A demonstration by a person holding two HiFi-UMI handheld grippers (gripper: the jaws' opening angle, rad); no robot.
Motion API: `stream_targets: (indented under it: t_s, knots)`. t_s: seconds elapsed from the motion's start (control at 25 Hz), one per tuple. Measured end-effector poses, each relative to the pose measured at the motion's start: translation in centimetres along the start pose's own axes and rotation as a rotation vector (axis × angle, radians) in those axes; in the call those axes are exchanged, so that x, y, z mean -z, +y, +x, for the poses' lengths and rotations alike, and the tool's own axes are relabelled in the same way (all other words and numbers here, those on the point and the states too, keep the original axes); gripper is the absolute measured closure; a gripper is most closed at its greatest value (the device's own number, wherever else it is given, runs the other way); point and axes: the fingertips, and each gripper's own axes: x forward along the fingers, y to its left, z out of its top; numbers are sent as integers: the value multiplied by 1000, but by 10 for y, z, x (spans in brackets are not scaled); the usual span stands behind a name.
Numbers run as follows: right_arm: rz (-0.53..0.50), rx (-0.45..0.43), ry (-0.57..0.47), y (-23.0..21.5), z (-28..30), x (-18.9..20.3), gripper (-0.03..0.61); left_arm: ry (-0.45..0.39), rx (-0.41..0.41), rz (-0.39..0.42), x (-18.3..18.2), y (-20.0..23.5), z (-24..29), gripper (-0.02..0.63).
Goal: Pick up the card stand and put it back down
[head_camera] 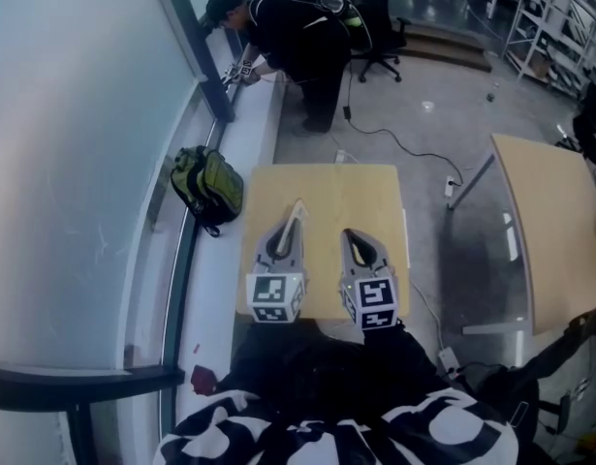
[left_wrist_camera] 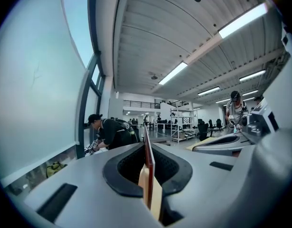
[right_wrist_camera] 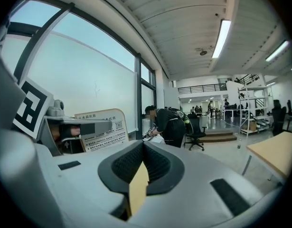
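lift looks done: card stand [right_wrist_camera: 100,127] is clamped in the left gripper [left_wrist_camera: 146,144], right gripper [right_wrist_camera: 143,145] is clenched on nothing, so next it needs to be set down upright on the table [head_camera: 327,187]

Left gripper [head_camera: 291,223]: held level, jaws clamped on thin card stand [left_wrist_camera: 148,172] seen edge-on. Right gripper [head_camera: 350,234]: just beside the left, roughly parallel, jaws together, nothing between
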Motion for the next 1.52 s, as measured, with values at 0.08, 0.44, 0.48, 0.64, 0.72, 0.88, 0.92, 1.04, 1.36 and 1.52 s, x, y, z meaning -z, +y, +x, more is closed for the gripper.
stream_targets:
  t_s: [0.08,0.44,0.48,0.64,0.72,0.88,0.92,1.04,1.36,1.52]
  knots:
    - [5,0,-7,0,-1,-3,557,-7,-7,16,-1,-2,1,595]
    - [27,18,-41,-18,-9,0,557,11,-13,34,10,-17,-5,595]
    - [29,16,-42,-18,-9,0,557,13,-12,39,11,-18,-6,595]
    - [26,-5,-55,-14,-12,-3,557,16,-17,58,12,-18,-7,595]
    - [16,-13,-58,-10,-14,-5,557,10,3,88,9,-23,-9,595]
    - [9,-14,-64,-8,-20,-7,557,-13,30,105,3,-35,-14,595]
    - [9,-12,-64,-8,-22,-6,557,-13,31,92,3,-35,-14,595]
    - [5,-2,-64,-11,-26,-5,557,-9,34,75,6,-35,-13,595]
    - [12,55,-70,-33,-28,-6,557,14,90,71,14,-44,1,595]
    - [14,87,-84,-36,-49,-4,557,10,137,66,15,-62,-6,595]
